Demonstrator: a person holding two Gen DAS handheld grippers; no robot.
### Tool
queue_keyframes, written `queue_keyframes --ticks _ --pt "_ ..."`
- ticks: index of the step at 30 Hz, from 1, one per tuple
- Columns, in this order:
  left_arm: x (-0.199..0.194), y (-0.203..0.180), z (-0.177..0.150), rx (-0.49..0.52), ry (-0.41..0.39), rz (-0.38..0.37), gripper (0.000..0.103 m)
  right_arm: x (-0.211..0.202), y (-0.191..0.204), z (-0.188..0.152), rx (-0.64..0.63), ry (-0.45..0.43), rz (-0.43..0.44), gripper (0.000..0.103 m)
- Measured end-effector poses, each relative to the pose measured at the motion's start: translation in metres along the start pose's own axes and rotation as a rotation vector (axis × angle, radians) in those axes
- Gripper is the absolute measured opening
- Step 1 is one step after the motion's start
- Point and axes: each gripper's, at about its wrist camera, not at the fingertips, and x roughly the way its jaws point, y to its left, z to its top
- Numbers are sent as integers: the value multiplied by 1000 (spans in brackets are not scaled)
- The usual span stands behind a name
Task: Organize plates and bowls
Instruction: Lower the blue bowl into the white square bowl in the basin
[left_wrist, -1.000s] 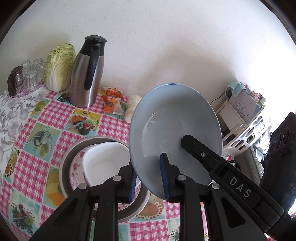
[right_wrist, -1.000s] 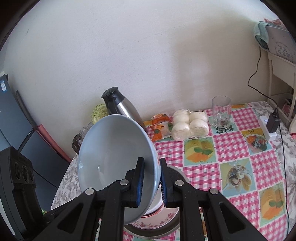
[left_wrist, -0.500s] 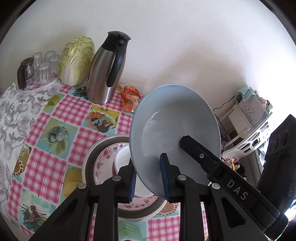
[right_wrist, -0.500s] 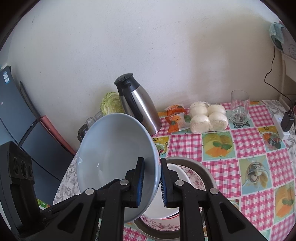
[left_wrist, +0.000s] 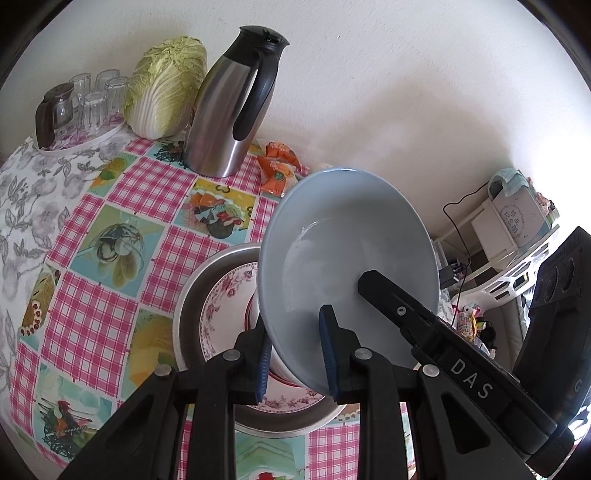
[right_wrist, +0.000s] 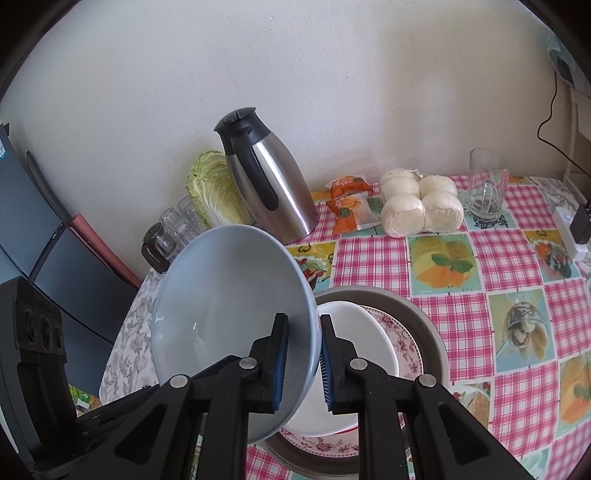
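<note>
Both grippers have come fwd and down w/ the pale blue bowl (left_wrist: 347, 258) since the earlier frames: the steel basin (left_wrist: 192, 291) and table sit closer and more centred under it now, and the thermos jug (left_wrist: 236, 107) has slid up and away in left wrist view. Left gripper (left_wrist: 295, 360) is clamped narrow on the bowl's near rim, one blue pad inside the bowl, the other outside on its wall. Right gripper (right_wrist: 301, 363) pinches the opposite rim the same way, jaws nearly together w/ the thin wall between the pads; in left wrist view its black finger lies across the bowl's inside. Bowl is held up in the air, tilted steeply on edge, over the steel basin's near-left part, not touching what's below as far as can be seen. In the basin: a floral plate (right_wrist: 404, 343) w/ a white bowl (right_wrist: 354, 354) on top of it; a red-trimmed rim shows under the blue bowl in left wrist view, can't tell which dish it belongs to. Basin stands on the pink checked tablecloth (right_wrist: 454, 321). Along the wall at the back: cabbage (left_wrist: 162, 92), tray of upturned glasses (left_wrist: 92, 99), orange snack packets (right_wrist: 347, 206), a pack of white buns (right_wrist: 421, 203) and a glass mug (right_wrist: 484, 184).
</note>
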Motion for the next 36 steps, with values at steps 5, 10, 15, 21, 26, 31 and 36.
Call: queue_keyframes --ticks 5,10,15,21,26,31,36 --pt "9 0 -1 -3 23 4 25 6 -4 -1 0 19 -26 18" --pt "13 -3 -2 7 34 13 25 11 -11 0 12 33 -39 18" --pt "20 -4 -5 6 56 17 25 14 -18 0 20 47 -51 19" --pt "26 -5 -8 11 74 32 26 20 -26 -2 32 71 -61 20" --pt "30 -5 -9 13 91 48 26 25 -31 -3 37 88 -65 20" --pt "32 -5 -9 20 99 54 28 28 -34 -4 37 99 -83 20" --pt "36 -7 -11 26 117 57 29 28 -37 -4 42 105 -87 20"
